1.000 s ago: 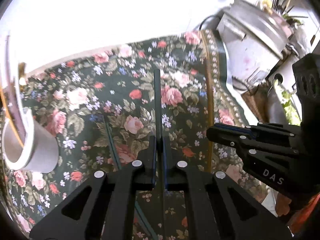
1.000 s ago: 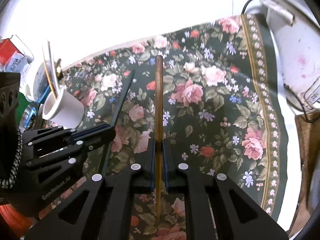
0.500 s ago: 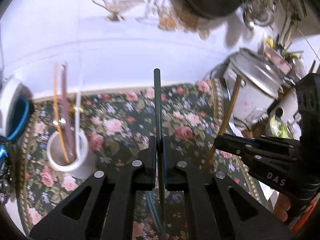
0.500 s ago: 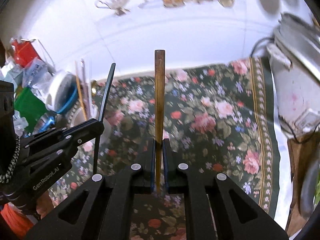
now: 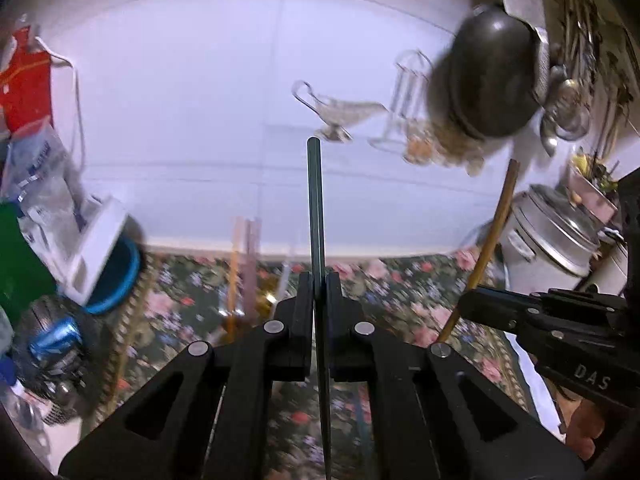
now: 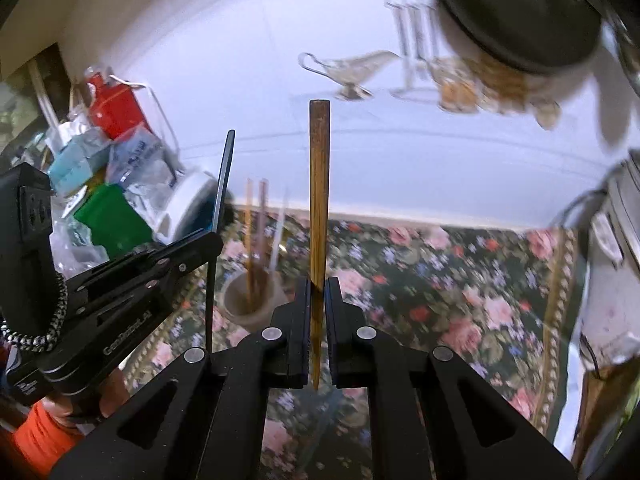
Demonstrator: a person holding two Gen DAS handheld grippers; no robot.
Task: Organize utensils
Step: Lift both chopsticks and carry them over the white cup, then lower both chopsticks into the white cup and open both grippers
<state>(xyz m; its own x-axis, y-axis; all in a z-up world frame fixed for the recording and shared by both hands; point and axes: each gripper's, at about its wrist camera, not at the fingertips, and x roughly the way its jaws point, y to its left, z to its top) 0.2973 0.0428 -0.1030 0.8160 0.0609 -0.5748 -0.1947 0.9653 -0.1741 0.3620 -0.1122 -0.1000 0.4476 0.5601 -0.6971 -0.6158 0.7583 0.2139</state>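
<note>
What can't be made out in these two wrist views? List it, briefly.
- Left wrist view: the white cup is motion-blurred and mostly behind the left tool.
- Left wrist view: the dark green chopstick has its lower end cut off by the bottom edge.
- Right wrist view: the cup's contents are blurred; their kind is unclear.
- Right wrist view: the brown chopstick is partly hidden in the right tool.

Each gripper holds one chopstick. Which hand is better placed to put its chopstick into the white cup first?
Left, probably. The left gripper with the dark chopstick is beside the white cup; the right gripper holding the wooden chopstick sits farther right.
</note>
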